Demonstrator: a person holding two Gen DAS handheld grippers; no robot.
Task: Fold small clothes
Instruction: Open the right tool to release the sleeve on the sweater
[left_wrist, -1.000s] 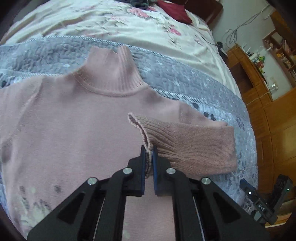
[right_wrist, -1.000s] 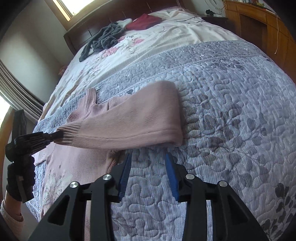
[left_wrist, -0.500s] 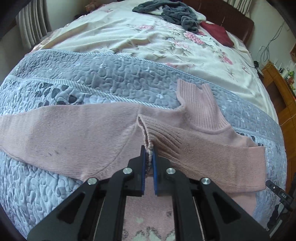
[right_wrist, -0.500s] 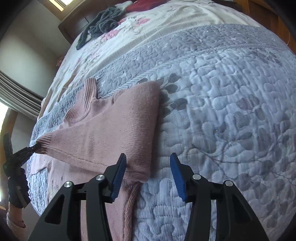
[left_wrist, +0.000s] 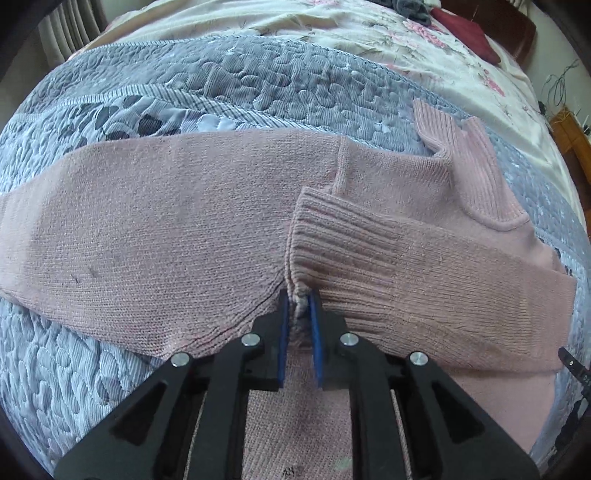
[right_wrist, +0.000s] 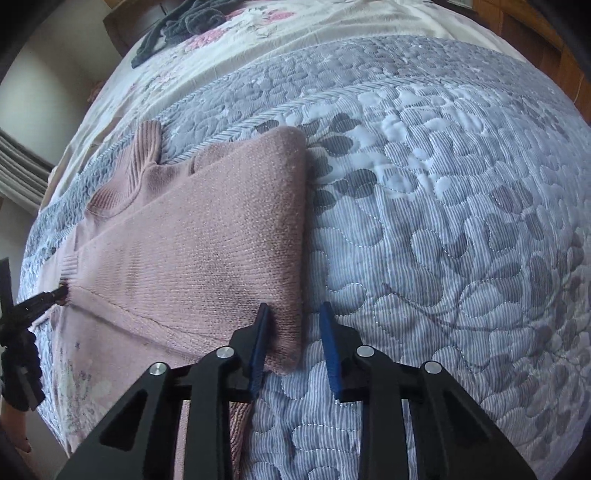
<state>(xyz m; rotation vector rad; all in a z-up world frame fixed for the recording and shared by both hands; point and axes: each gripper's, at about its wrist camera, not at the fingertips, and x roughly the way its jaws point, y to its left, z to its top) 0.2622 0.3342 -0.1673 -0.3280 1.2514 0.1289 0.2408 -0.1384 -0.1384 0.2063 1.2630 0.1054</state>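
Pink sweater (left_wrist: 155, 221) lay flat on the bed, on the grey-blue quilt (left_wrist: 258, 85), ribbed turtleneck (left_wrist: 476, 173) pointing toward the floral sheet (left_wrist: 388, 33).

Left claw (left_wrist: 297, 306) was clenched on the ribbed cuff (left_wrist: 332, 243) of one sleeve, blue pads pinching a bit of cuff edge btwn them. That sleeve was folded across the sweater's chest, cuff sitting about mid-body, just below the neck. Other sleeve stretched out flat to the left in the left wrist view.

Right claw (right_wrist: 293, 332) was released, jaws apart, low over the quilt at the folded edge (right_wrist: 295, 240) of the sweater. Its left pad was over the knit near the fold's corner; right pad over bare quilt. Contact w/ fabric: can't tell.

In the right wrist view the left claw (right_wrist: 55, 295) showed at far left on the cuff, a gloved hand (right_wrist: 18, 354) behind it.

Dark grey garment (right_wrist: 184, 22) and a red item (left_wrist: 465, 33) lay well apart from the sweater, up by the wooden headboard (left_wrist: 513, 26).
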